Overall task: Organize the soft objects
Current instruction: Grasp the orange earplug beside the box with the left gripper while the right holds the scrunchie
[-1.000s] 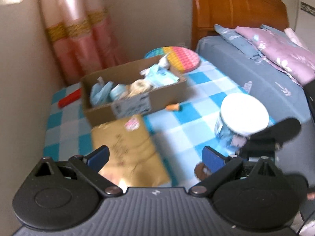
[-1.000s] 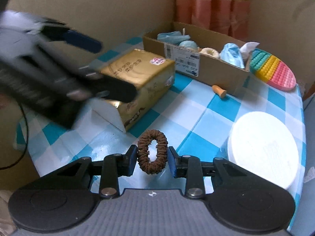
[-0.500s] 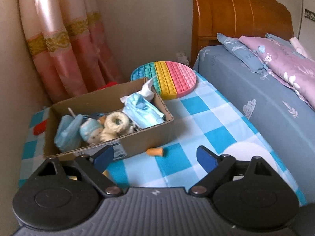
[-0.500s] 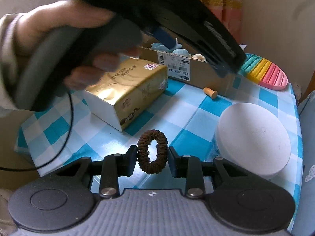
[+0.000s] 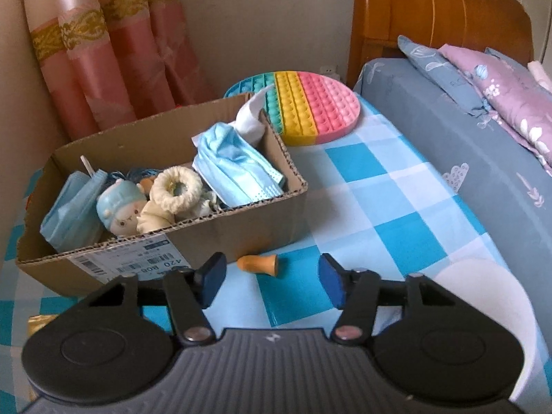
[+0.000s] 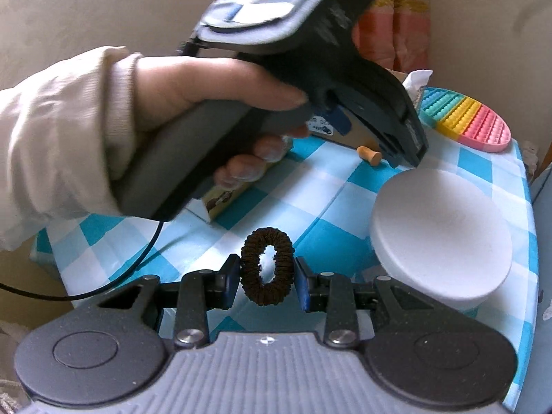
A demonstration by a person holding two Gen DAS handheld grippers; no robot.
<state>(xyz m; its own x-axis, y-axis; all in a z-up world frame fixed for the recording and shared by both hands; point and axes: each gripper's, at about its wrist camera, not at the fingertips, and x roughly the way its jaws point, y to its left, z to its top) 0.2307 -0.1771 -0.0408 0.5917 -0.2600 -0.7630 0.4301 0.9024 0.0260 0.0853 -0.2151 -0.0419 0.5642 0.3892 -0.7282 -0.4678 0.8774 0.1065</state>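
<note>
Right wrist: fingers (image 6: 266, 283) clamp a fuzzy brown scrunchie (image 6: 266, 266) upright; left fingers (image 5: 272, 280) spread wide.

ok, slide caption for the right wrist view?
Right tool shut on brown scrunchie above checked cloth; left tool crosses ahead.

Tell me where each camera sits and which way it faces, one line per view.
Left wrist: sits on the left tongs, open, facing the cardboard box of soft things, with the bed to the right.
Right wrist: sits on the right tongs, shut on the brown scrunchie, facing across the checked table; the person's left hand shows, holding the left tongs.
Shared: the orange earplug, rainbow pop mat, white lid.
</note>
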